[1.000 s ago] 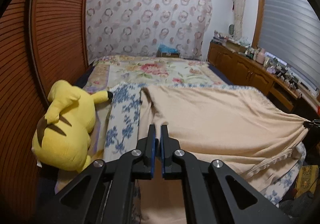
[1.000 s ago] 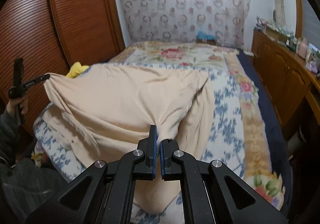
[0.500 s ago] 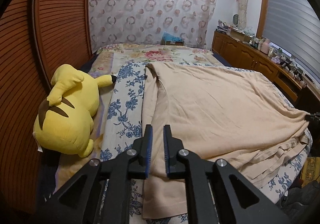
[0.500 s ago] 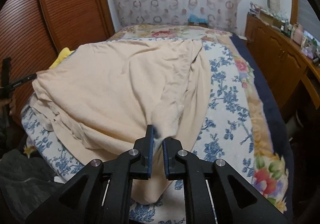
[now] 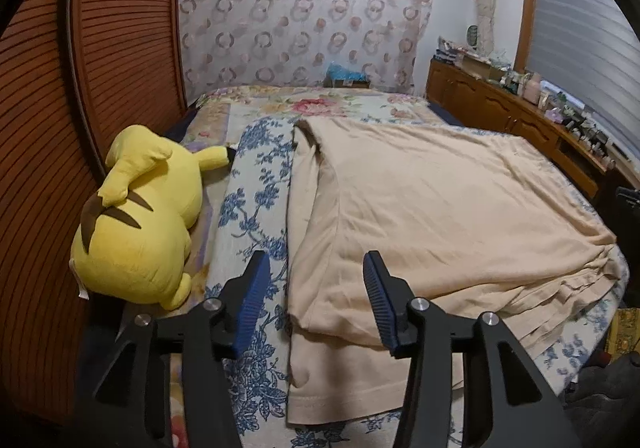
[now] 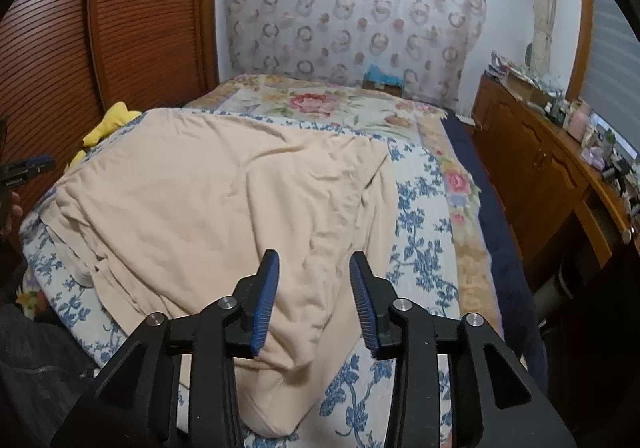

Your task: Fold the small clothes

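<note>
Beige garment (image 5: 420,215) lies spread on the bed (image 5: 256,207) beside the yellow plush toy (image 5: 140,215), released as left claw (image 5: 316,304) and right claw (image 6: 314,304) jaws are opening, pads clear of cloth; next move likely requires regripping an edge for folding.

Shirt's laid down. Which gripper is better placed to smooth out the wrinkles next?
Probably the right gripper: its jaws are opening right over the rumpled, bunched corner of the beige shirt. The left gripper, also opening, sits over a side edge that already lies fairly flat.
</note>
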Demonstrator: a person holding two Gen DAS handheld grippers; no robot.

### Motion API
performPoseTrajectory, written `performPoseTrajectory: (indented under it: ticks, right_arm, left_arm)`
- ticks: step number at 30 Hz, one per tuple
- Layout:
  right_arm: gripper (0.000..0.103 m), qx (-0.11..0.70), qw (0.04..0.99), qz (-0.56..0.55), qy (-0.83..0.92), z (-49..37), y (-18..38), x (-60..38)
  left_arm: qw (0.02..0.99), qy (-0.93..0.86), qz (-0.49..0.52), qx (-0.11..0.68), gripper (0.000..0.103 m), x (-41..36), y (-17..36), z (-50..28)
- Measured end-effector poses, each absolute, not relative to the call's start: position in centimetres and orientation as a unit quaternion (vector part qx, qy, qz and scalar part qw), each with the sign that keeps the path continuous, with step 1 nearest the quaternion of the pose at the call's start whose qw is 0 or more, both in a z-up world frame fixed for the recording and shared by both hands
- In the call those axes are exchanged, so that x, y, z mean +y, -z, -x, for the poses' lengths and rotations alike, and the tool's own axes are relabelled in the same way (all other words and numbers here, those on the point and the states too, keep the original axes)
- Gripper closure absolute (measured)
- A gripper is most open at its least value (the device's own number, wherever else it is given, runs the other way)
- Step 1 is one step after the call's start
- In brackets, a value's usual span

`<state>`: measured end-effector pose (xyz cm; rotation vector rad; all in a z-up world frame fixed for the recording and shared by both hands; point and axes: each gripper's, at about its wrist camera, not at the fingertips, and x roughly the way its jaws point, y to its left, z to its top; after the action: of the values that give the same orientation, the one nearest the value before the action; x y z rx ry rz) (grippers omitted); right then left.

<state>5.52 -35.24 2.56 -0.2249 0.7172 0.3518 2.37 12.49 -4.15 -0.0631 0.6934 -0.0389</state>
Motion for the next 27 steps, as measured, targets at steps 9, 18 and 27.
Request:
performPoseTrajectory:
  ticks: [9, 18, 27]
  right_arm:
    - [0.062, 0.379, 0.894, 0.102, -0.214, -7.8, 1.4, -32.2]
    - [0.062, 0.411, 0.876, 0.120, -0.221, -9.9, 5.2, -30.0]
    - [0.057, 0.403, 0.878, 0.115, -0.233, -9.7, 5.6, -30.2]
  left_arm:
    - [0.932, 0.003, 0.029, 0.361, 0.056, 13.0, 6.1, -2.7]
    - [0.924, 0.009, 0.034, 0.380, 0.056, 13.1, 7.1, -2.5]
    - [0.915, 0.022, 0.039, 0.400, 0.056, 12.8, 7.9, -2.7]
